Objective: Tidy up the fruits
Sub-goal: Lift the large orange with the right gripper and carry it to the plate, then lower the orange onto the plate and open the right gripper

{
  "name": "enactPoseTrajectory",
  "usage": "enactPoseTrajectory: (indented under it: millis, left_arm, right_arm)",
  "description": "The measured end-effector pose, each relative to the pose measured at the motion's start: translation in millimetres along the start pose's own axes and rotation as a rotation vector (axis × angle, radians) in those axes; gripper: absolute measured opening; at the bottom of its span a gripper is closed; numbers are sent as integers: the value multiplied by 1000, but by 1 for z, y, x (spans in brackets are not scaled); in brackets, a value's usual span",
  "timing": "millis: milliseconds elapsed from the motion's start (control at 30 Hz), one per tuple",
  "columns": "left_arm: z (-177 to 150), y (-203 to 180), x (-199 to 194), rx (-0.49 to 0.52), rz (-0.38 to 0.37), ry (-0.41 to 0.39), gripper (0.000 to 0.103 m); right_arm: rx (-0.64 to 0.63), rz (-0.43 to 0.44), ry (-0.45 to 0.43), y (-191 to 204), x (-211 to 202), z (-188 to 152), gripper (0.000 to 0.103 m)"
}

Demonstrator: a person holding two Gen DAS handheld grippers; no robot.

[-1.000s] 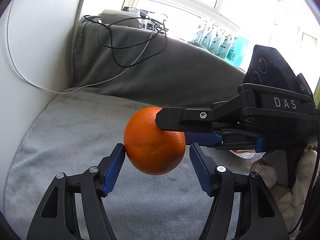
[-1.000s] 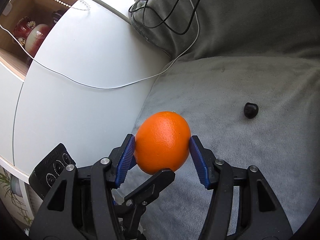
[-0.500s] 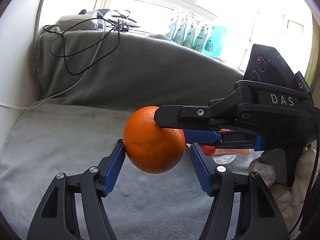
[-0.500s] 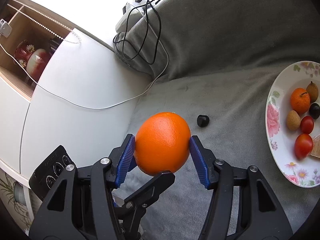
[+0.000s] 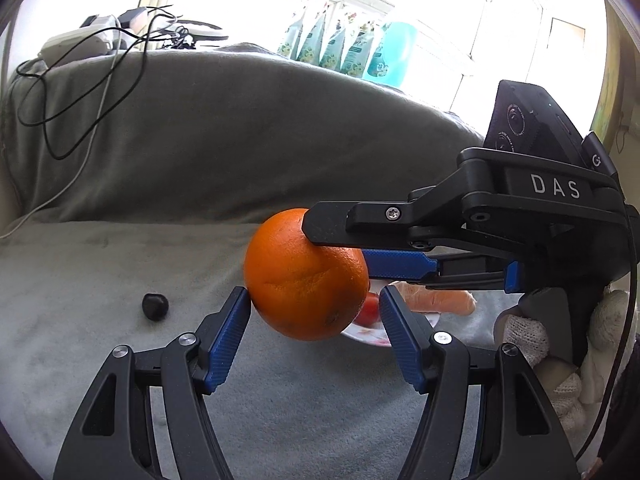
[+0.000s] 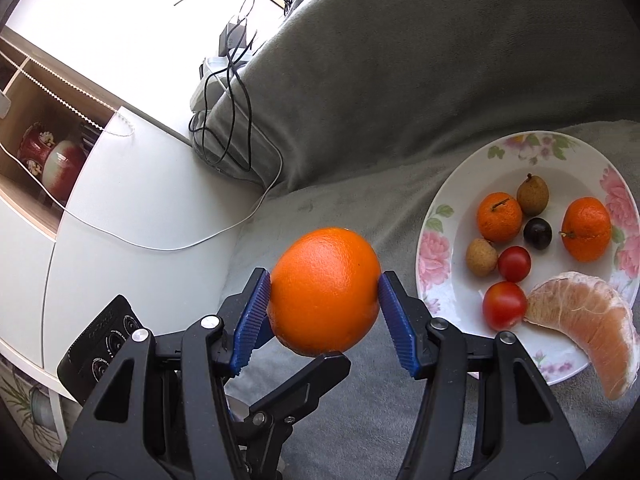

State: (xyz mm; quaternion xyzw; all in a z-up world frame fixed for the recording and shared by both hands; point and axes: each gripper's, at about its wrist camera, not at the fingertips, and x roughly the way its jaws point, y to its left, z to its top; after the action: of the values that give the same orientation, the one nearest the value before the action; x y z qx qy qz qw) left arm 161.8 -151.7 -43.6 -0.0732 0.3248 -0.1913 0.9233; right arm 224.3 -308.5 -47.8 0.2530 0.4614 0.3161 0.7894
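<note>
The right hand-held gripper (image 6: 324, 280) was clamped on a large orange (image 6: 326, 304), with a blue ribbed pad pressed against each side of the fruit. The left hand-held gripper (image 5: 313, 295) stood apart around the same orange from another direction. In the left wrist view its left pad lay against the peel, while a gap showed between its right pad and the fruit. One of its black fingers showed just under the orange in the right wrist view. A hand in a white knit glove (image 5: 532, 340) gripped the handle of the right hand-held gripper.

The orange hung in the air, clear of the grey fleece seat (image 6: 360, 432), just to the left of the floral plate (image 6: 436, 248) in the right wrist view and not over it.

The plate lay flat on the seat. On it were two mandarins (image 6: 499, 217) (image 6: 586, 229) with a dark plum (image 6: 538, 233) between them. Also on the plate were two small brown fruits (image 6: 532, 194) (image 6: 481, 257) and two cherry tomatoes (image 6: 514, 264) (image 6: 504, 306). A peeled citrus segment (image 6: 592, 320) rested across the plate's near rim.

Well to the left of the plate in the left wrist view, a small dark fruit (image 5: 155, 307) lay alone on the seat. Behind the plate rose the grey backrest (image 6: 400, 80). Black and white cables (image 6: 228, 92) draped over the backrest's end, far from the plate. Beyond them, farther from the plate, stood a white cabinet (image 6: 132, 208).
</note>
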Motion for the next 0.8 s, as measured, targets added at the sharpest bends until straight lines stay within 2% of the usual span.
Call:
enactPoseTrajectory:
  millis: [500, 700, 800]
  left_arm:
    - [3, -23, 43, 27, -43, 72, 66]
    - [4, -30, 46, 45, -53, 70, 66]
    - [6, -34, 45, 61, -51, 73, 66]
  right_arm:
    - [71, -36, -24, -49, -1, 15, 59]
    - [75, -51, -27, -60, -2, 18, 59]
    - [70, -72, -64, -62, -11, 20, 59]
